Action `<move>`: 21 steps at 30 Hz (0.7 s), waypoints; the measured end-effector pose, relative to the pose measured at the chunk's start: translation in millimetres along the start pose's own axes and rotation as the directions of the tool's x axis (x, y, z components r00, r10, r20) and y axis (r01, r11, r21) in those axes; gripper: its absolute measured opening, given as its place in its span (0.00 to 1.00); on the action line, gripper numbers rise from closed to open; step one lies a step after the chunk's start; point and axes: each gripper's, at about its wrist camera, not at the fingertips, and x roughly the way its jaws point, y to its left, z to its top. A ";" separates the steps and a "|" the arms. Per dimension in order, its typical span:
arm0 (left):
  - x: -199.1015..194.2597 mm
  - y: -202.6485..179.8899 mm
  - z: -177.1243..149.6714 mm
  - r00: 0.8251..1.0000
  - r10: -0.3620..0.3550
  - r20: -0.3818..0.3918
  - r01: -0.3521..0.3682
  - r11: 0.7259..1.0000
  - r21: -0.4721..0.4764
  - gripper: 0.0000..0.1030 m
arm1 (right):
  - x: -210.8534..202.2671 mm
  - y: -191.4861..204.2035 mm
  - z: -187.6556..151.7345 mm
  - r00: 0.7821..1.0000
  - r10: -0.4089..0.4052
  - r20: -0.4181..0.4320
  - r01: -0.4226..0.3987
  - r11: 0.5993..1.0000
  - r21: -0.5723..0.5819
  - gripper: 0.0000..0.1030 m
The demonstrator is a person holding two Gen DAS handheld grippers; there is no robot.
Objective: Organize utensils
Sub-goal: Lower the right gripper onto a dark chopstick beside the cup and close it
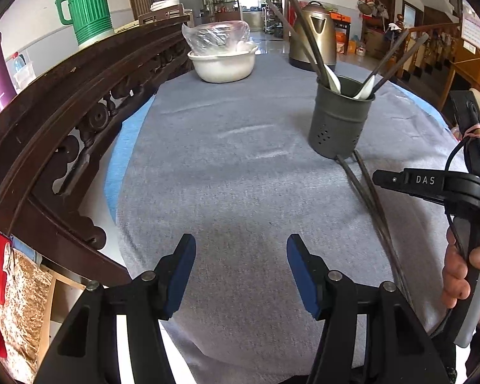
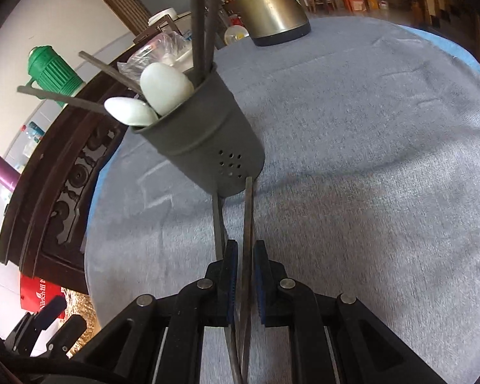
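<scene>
The bench (image 1: 240,166) has a grey cloth over it, with a kettle (image 1: 313,35) and white bowl (image 1: 222,65) at the far end. The grey holder (image 2: 201,137) has chopsticks and two spoons (image 2: 164,88) in it. Right gripper (image 2: 245,252) jaws are clamped on one chopstick (image 2: 248,211) by the holder's base, another lying beside it. Left gripper (image 1: 241,249) jaws are open, nothing in them.

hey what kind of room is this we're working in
Probably a lived-in home dining area: a cloth-covered table with an electric kettle, a utensil holder of chopsticks and spoons, and a carved wooden chair back beside it.
</scene>
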 end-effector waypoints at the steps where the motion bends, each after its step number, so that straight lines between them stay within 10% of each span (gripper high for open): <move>1: 0.8 0.0 0.1 1.000 0.004 -0.001 -0.004 1.000 0.000 0.58 | 0.8 0.5 1.4 1.000 -0.001 0.001 0.001 1.000 0.000 0.12; 21: 9.0 -6.3 -1.4 0.999 0.007 -0.032 -0.007 1.000 0.022 0.58 | 16.9 3.4 5.9 0.999 -0.023 -0.039 0.024 1.000 0.014 0.12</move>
